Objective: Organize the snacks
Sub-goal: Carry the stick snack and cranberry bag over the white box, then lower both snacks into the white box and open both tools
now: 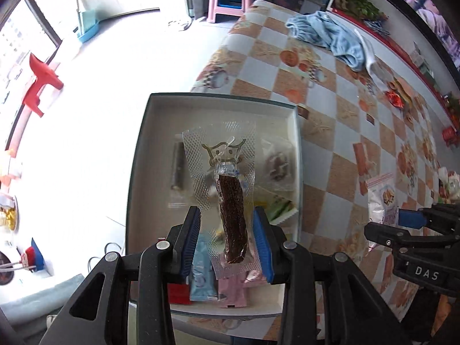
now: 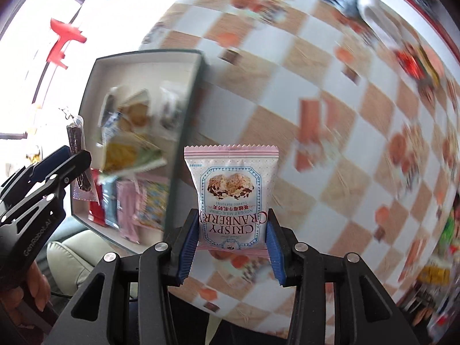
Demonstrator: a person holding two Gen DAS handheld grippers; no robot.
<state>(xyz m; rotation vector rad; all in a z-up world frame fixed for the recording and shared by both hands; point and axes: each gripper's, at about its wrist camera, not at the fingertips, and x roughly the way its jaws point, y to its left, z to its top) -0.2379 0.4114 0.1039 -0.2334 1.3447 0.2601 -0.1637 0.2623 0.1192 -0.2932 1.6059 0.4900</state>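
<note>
Left gripper (image 1: 227, 238) jaws grip a clear sausage packet (image 1: 230, 201) above the box (image 1: 138, 155); right gripper (image 2: 232, 247) jaws grip a cranberry snack bag (image 2: 231, 189)

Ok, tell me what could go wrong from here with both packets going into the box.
1. The left claw grips the clear sausage packet only by its edges, so it might twist or slip.
2. The box already holds several snacks and the two claws are close together, so they could bump.
3. The right claw's cranberry packet is outside the box wall and could snag it.
</note>
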